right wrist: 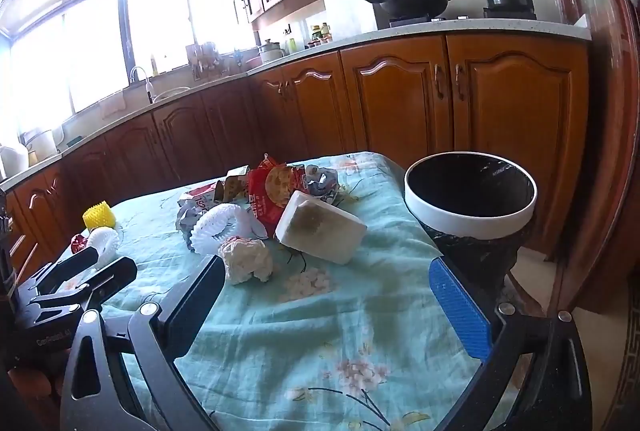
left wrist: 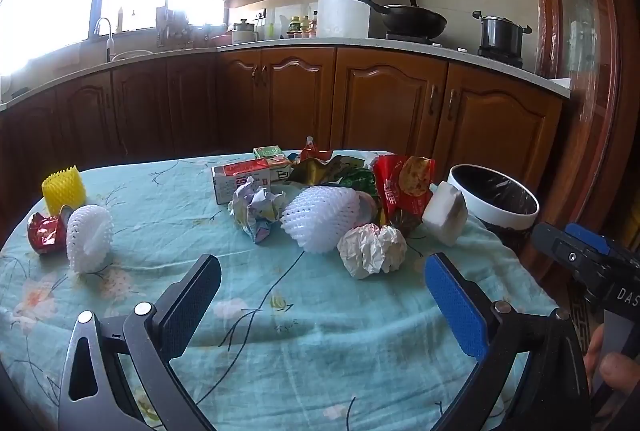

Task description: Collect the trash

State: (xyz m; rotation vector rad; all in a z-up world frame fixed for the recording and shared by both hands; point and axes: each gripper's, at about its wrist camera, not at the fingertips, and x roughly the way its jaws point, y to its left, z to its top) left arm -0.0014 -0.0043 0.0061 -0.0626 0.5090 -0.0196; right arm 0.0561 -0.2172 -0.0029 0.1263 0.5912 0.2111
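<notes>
Trash lies on a table with a light blue floral cloth (left wrist: 320, 331). A crumpled white paper ball (left wrist: 372, 249) lies nearest, also in the right wrist view (right wrist: 246, 259). Behind it are a white foam net (left wrist: 320, 217), a coloured paper ball (left wrist: 258, 211), a red snack bag (left wrist: 404, 187), cartons (left wrist: 240, 179) and a white sponge block (right wrist: 320, 231). At the left are a white foam net (left wrist: 88, 237), a yellow foam net (left wrist: 64, 187) and a red wrapper (left wrist: 46, 233). My left gripper (left wrist: 322, 271) is open and empty, short of the pile. My right gripper (right wrist: 326, 275) is open and empty.
A white-rimmed bin with a black liner (right wrist: 470, 199) stands off the table's right edge, also in the left wrist view (left wrist: 494, 197). Wooden kitchen cabinets (left wrist: 384, 103) and a counter with a wok (left wrist: 412, 19) and a pot (left wrist: 502, 33) run behind the table.
</notes>
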